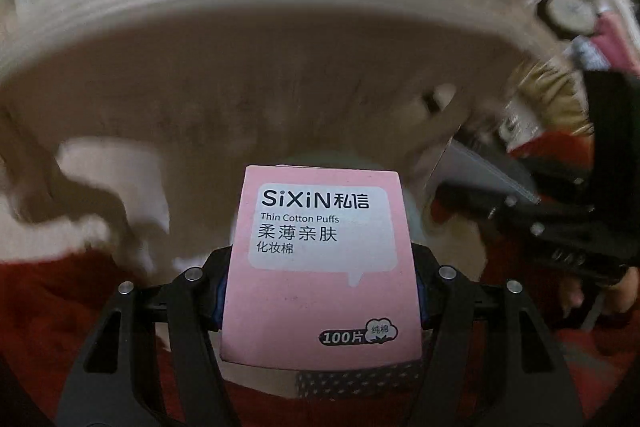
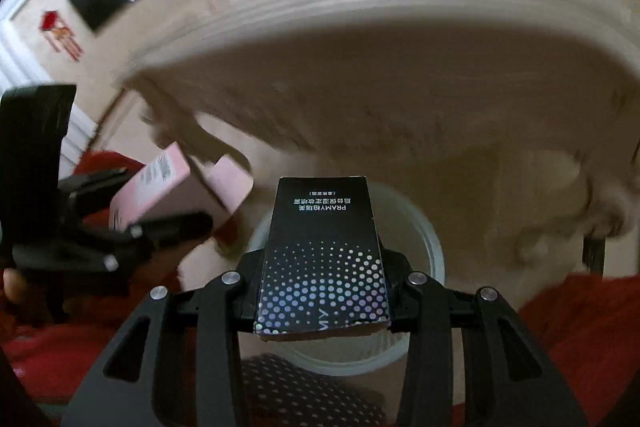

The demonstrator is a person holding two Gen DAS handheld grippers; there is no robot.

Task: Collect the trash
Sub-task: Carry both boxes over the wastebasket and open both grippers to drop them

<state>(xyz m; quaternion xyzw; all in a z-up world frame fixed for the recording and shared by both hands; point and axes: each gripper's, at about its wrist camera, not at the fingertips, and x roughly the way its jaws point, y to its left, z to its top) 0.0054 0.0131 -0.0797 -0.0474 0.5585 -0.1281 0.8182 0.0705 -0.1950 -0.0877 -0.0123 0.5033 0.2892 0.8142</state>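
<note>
Left wrist: left claw clamps pink box, long axis pointing forward.

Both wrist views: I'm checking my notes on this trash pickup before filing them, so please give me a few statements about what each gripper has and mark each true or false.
1. The left gripper is clamped on a pink box of cotton puffs. True.
2. The right gripper is open and carries nothing. False: it is shut on a black box with a dot pattern.
3. A white bin sits below the black box in the right wrist view. True.
4. The pink box has an open flap at one end in the right wrist view. True.
5. The pink box is printed "50". False: it reads "100".
</note>
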